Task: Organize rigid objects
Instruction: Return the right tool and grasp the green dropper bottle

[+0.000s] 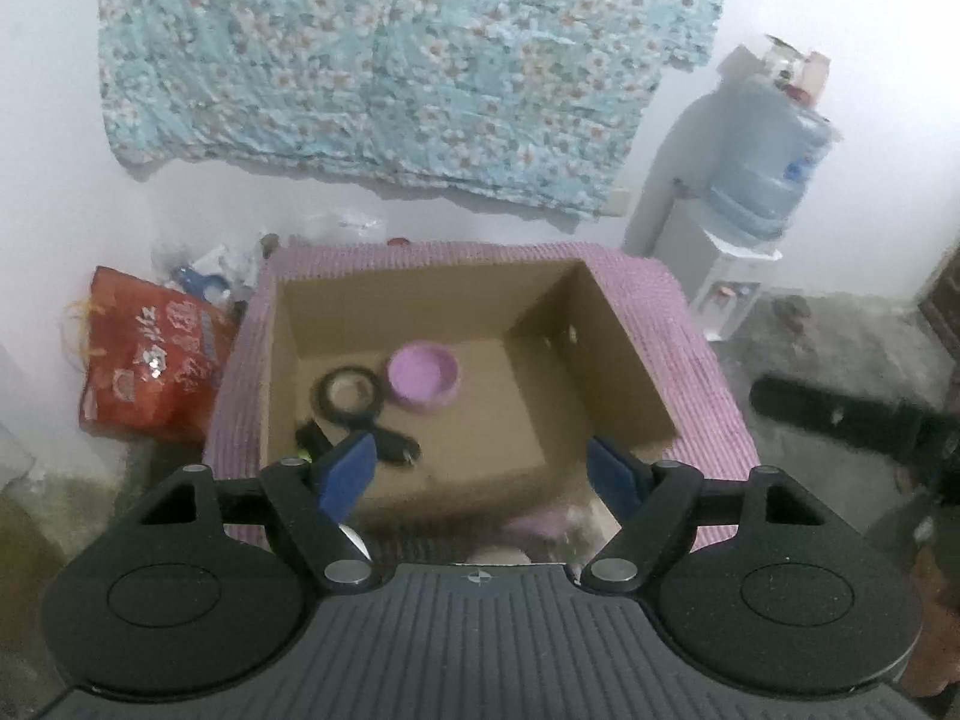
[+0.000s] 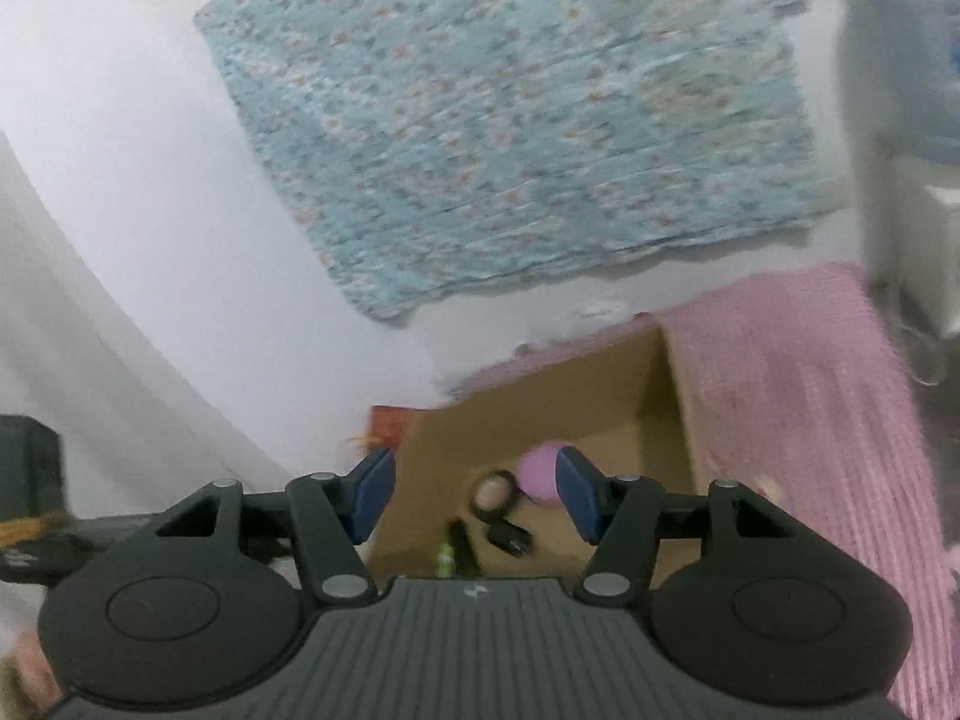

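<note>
Left wrist view, left to right: a red bag [image 1: 150, 360] on the floor beside the pink-covered tabletop [image 1: 690, 360]; on the tabletop an open cardboard box [image 1: 612, 372]. Inside the box, toward its left wall, lie a black tape roll [image 1: 347, 393], a purple bowl [image 1: 423, 378] just right of it, and small dark items [image 1: 393, 447] nearer the front edge, too blurred to identify. The left hand-held gripper [image 1: 483, 474] hangs released over the box's front edge, nothing between its blue pads [image 1: 348, 471]. A water dispenser [image 1: 750, 180] stands at far right. Right wrist view: the right hand-held gripper [image 2: 474, 495] is likewise released and empty, facing the box.
</note>
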`<state>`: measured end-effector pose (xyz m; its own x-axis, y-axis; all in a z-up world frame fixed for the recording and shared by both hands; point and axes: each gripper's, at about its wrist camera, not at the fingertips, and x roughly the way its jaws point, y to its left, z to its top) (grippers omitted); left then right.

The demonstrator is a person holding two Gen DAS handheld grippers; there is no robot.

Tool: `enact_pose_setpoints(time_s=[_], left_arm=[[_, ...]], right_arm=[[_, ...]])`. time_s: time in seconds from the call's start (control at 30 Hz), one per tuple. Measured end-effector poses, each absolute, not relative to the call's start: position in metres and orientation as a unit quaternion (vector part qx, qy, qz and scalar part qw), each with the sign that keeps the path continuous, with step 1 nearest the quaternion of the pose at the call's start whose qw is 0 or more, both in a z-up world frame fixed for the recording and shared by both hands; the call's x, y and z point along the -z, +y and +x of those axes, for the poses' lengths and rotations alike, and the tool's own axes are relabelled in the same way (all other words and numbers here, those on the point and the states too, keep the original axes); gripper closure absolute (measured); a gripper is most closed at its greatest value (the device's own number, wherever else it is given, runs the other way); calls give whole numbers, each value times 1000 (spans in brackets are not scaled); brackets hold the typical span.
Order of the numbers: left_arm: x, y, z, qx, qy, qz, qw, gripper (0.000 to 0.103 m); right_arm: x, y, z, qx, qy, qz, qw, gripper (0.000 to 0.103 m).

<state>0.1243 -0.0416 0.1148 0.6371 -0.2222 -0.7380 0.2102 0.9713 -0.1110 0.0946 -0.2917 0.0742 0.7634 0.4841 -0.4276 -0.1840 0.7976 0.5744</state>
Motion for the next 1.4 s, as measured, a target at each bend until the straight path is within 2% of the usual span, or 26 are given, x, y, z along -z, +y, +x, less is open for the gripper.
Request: enact_pose_setpoints(time_s=[0.23, 0.6, 1.1, 1.4], left_arm=[[-78, -57, 84, 151, 425, 24, 892, 25], [-74, -82, 66, 161, 429, 21, 888, 26], [-76, -78, 39, 144, 406, 35, 902, 25], [-41, -89, 44, 136, 410, 77, 898, 26]], right_arm=[[-23, -273, 16, -88, 312, 278, 904, 41], [-31, -301, -25, -50, 322, 285, 901, 41], [-23, -296, -26, -78, 325, 276, 901, 41], [-6, -299, 10, -109, 357, 218, 902, 41]])
